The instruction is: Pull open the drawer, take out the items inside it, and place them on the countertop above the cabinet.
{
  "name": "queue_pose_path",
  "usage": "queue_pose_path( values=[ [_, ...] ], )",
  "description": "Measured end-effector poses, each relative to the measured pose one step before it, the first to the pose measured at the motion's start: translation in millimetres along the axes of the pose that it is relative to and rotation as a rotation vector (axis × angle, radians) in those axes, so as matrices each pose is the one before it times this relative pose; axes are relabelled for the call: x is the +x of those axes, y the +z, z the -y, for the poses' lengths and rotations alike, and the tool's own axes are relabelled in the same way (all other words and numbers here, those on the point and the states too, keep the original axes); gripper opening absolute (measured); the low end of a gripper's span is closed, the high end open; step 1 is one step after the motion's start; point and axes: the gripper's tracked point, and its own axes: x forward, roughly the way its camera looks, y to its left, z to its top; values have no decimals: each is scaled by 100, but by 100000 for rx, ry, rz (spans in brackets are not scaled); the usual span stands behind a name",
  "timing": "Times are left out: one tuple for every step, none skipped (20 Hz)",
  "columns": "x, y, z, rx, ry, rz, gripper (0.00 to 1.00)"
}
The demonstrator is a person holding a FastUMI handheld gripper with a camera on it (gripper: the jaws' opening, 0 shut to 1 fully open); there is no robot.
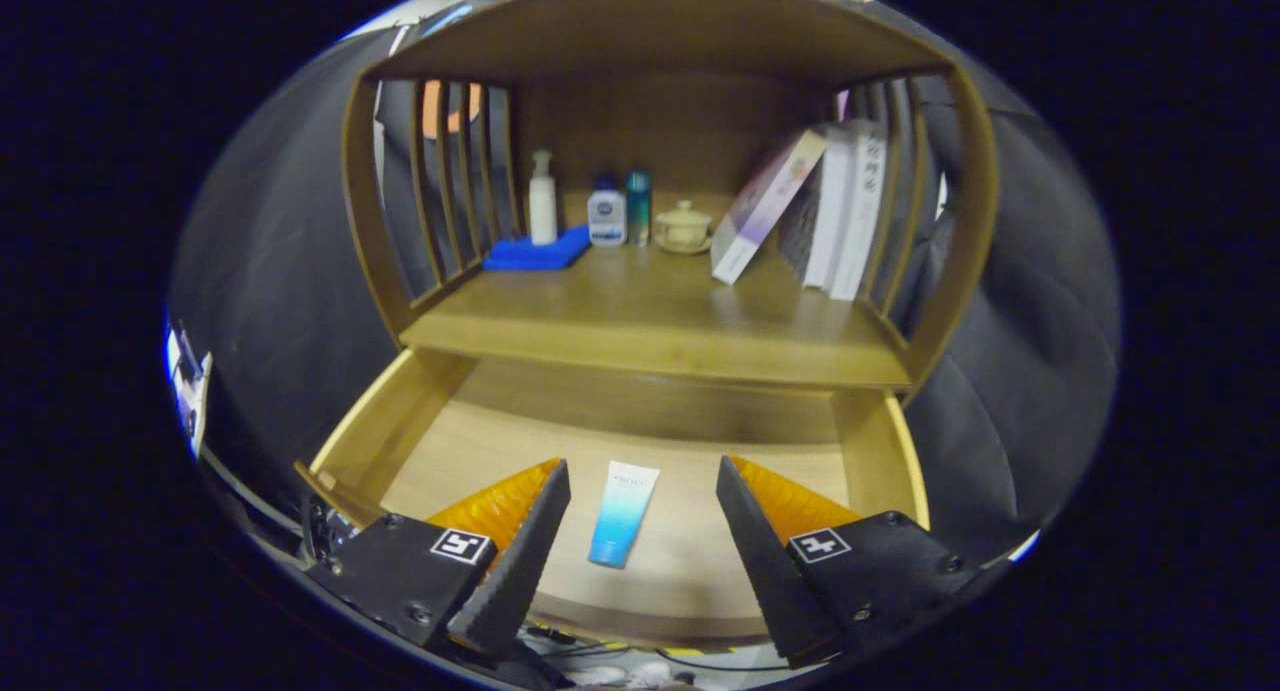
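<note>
The wooden drawer (420, 421) stands pulled open below the cabinet's countertop (640, 321). A white and blue tube (624, 513) lies flat on the drawer's floor, lengthwise, with its blue end nearest me. My gripper (640, 479) hangs above the drawer, open, its two fingers set wide to either side of the tube and touching nothing.
On the countertop, at the back, stand a white pump bottle (542, 197) on a blue cloth (538, 252), two small bottles (618, 211) and a lidded cup on a saucer (684, 227). Leaning books (820, 211) fill the right side. Slatted side walls and a top board enclose the shelf.
</note>
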Motion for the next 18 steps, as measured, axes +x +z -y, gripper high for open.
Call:
queue_pose_path(
  values=[
    [1730, -321, -192, -262, 1059, -6904, 94],
    [1102, -878, -631, 2971, 2000, -7436, 94],
    [1408, -480, -337, 4115, 1520, -7084, 94],
    [1479, -467, 53, 2154, 1096, -6255, 94],
    [1075, -670, 435, 857, -322, -6351, 94],
    [720, -458, -63, -192, -1619, -5630, 93],
    [801, -519, 57, -1594, -819, -3719, 92],
    [713, -793, 328, -712, -1980, -3088, 90],
    [395, -649, 69, -863, -215, -3884, 90],
    [241, -584, -240, 589, 1423, -3077, 89],
    [225, -121, -19, 925, 285, -1794, 89],
    [124, -187, 223, 63, -559, -1359, 89],
    [115, -3, -7, 62, -251, -633, 89],
    [310, -307, -229, 642, 399, -900, 89],
    [248, -268, -96, 256, 83, -1482, 86],
    [202, -21, 49, -202, -781, -73, 84],
    [-43, 256, -162, -741, -72, 650, 81],
    [43, -194, -96, -126, -778, -511, 81]
  ],
)
